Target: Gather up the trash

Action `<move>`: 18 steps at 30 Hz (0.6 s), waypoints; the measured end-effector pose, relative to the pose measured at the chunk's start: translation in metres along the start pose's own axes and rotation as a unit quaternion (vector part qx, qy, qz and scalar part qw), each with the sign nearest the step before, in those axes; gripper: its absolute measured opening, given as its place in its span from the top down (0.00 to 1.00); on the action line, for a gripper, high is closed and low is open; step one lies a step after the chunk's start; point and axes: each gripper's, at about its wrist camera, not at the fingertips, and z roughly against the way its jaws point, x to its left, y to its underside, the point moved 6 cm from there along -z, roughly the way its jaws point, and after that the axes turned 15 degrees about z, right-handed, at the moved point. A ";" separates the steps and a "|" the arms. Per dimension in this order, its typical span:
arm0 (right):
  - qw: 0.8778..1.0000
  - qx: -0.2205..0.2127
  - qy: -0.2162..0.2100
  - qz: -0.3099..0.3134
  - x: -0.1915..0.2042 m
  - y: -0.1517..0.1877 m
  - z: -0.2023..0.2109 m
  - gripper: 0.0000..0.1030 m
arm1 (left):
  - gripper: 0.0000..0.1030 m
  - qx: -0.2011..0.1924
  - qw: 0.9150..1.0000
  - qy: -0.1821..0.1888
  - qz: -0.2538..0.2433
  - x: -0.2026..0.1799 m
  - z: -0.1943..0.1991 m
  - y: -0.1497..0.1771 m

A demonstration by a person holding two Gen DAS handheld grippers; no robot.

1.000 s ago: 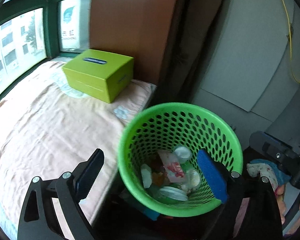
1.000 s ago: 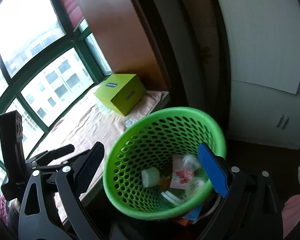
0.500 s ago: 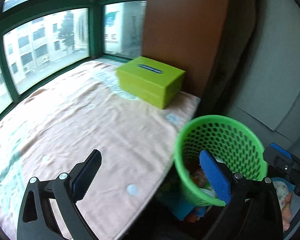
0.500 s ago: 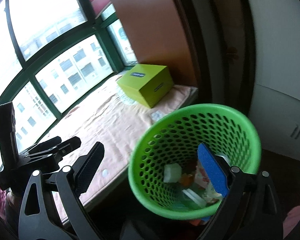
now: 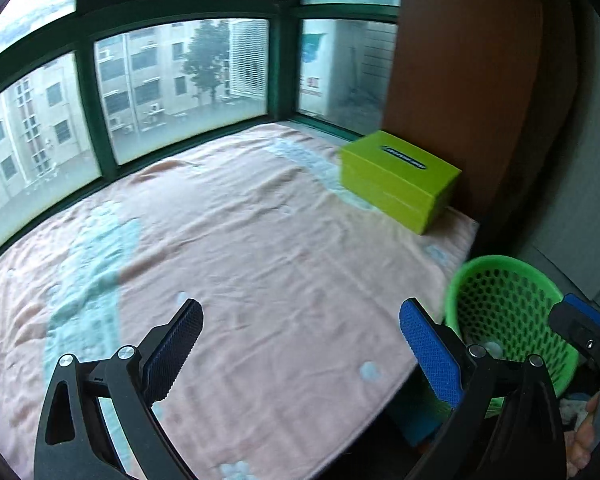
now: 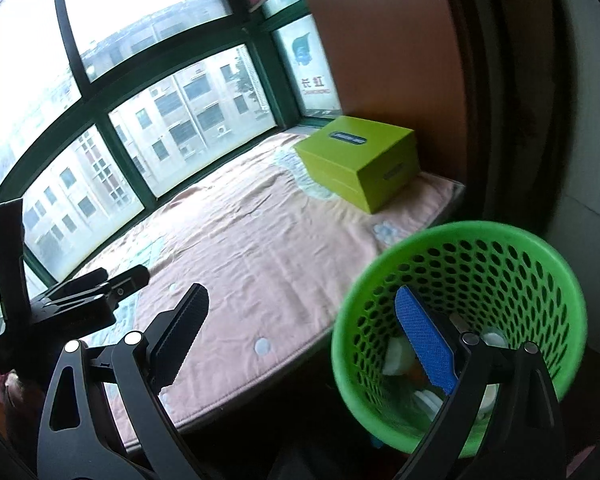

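Pink bedding [image 5: 260,240] by the window looks clear apart from a green box [image 5: 400,178]. Trash [image 6: 428,396] already lies in the basket [image 6: 480,240] beside the bed. Both the left gripper [image 5: 300,344] and right gripper [image 6: 304,340] gape wide, empty; collecting seems nearly finished.

The right gripper [image 6: 300,320] hangs with jaws spread wide and empty, above the edge of a peach blanket [image 6: 260,248]. A green mesh basket [image 6: 460,320] holding trash stands beside the ledge; a lime-green box [image 6: 356,160] rests by the window [image 6: 140,120]
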 end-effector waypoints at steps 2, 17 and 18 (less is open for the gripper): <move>1.000 0.000 0.000 0.006 0.005 -0.002 -0.003 0.09 | 0.07 -0.005 1.000 -0.005 0.008 0.009 0.004 -0.003; 0.998 0.009 -0.005 0.056 0.046 -0.010 -0.025 0.09 | 0.07 -0.035 0.996 -0.054 0.059 0.064 0.031 -0.007; 0.998 0.008 -0.003 0.061 0.049 -0.010 -0.025 0.09 | 0.07 -0.038 0.996 -0.056 0.062 0.066 0.034 -0.007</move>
